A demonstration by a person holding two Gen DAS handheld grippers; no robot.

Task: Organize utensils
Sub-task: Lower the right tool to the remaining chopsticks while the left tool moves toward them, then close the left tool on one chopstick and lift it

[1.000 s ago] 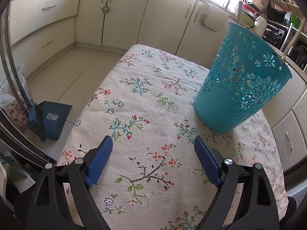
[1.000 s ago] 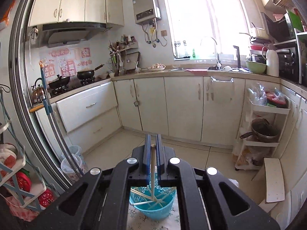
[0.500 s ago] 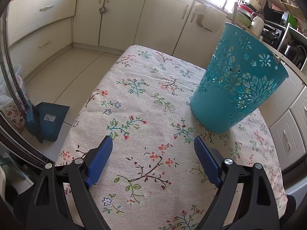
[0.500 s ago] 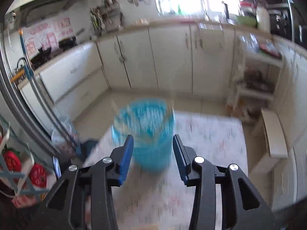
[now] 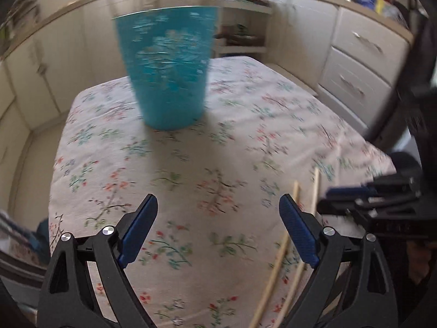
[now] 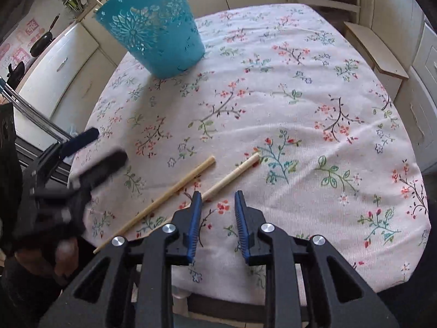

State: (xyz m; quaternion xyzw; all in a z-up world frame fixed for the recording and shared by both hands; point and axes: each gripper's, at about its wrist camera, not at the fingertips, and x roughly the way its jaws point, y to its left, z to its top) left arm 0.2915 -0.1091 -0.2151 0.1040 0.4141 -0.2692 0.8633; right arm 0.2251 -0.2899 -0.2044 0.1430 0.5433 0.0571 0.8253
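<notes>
**Nearly on the chopsticks, bin well off**

Lowest in the right wrist view, the right claw (image 6: pixel 217 198) points down at the table (image 6: pixel 341 104), its jaws narrowing with only floral cloth between them; it holds nothing. Its left pad sits just over the near end of the right-hand chopstick (image 6: pixel 235 173), so the stick lies beside the gap, not in it. If the jaws shut here they would likely catch cloth or nudge the stick away. The second chopstick (image 6: pixel 174 188) lies just left of it, angled the same way, close enough that a wide grab could pinch both unevenly.

At the left edge of that frame the left claw (image 5: pixel 218 228) appears blurred; its own view shows it wide open and empty over the cloth, chopsticks at lower right. The two claws are near, and a collision looks possible.

Farthest, upper left, the teal bin (image 6: pixel 150 24) stands upright, well apart from the sticks.
</notes>
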